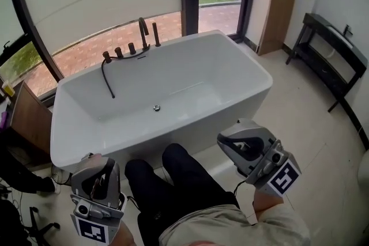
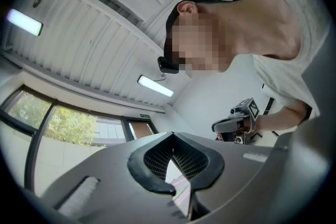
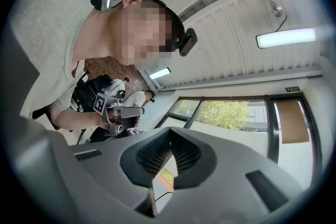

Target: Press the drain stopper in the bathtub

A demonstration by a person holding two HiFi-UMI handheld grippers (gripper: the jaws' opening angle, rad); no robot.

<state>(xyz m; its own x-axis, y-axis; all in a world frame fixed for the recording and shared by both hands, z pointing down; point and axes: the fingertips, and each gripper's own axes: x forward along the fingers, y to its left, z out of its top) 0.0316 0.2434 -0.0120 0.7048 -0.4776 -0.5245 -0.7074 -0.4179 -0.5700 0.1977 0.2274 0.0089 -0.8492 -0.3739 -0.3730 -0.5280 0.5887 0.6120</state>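
Person's dark-trousered knees fill the bottom of the head view, right against the near outer wall of the bathtub. The left hand-held gripper is held low outside the bathtub's near wall, towards its left end. The right hand-held gripper is also outside that near wall, towards the right end.

Both gripper views look up at the ceiling lights and the person, so neither gripper is aimed into the bathtub. The left gripper's jaws are pressed together at the tips with nothing between them. Same for the right: tips together and empty.

The drain stopper is a small round metal disc on the bathtub floor, about mid-length and nearer the far wall. It is well apart from both grippers. It's too small to tell whether it is up or down. The bathtub looks dry and empty. The faucet set sits on the bathtub's far rim, and a dark hose hangs from it into the bathtub.

Progress: the press looks not yet started. Still to do: reach one gripper over the near rim, bring it down onto the stopper, and press.
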